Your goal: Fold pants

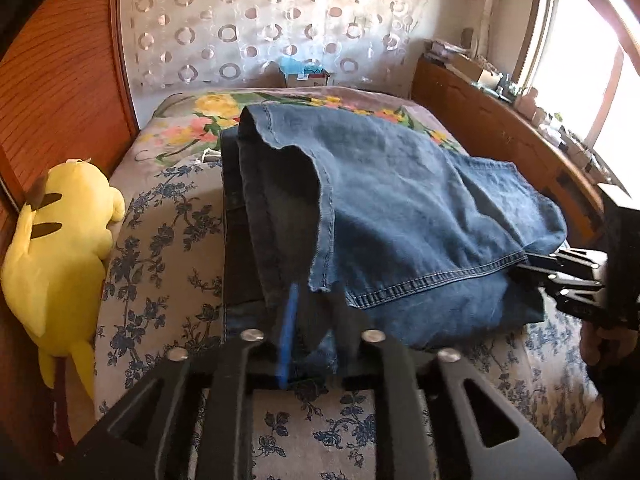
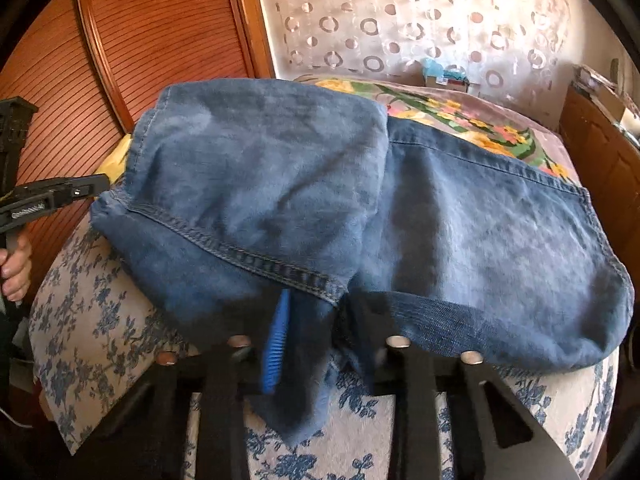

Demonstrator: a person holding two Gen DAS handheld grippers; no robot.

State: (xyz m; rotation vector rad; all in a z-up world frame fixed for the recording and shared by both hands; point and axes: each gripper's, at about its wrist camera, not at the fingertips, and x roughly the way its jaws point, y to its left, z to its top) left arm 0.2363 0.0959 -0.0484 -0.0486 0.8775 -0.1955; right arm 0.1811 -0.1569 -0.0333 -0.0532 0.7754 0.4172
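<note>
Denim jeans (image 1: 400,208) lie on the bed (image 1: 168,240), lower part doubled over toward the waist. Left tongs (image 1: 308,344) pinch one hem corner; right tongs (image 2: 316,344) are clenched on the other corner, cloth bunched between the fingers. Risks, as judged: uneven pull from the two sides would skew the fold; a thin bite on the hem may slip and drop the layer short; dragging could rumple the lower layer. Yellow plush (image 1: 60,240) sits well apart.
</note>
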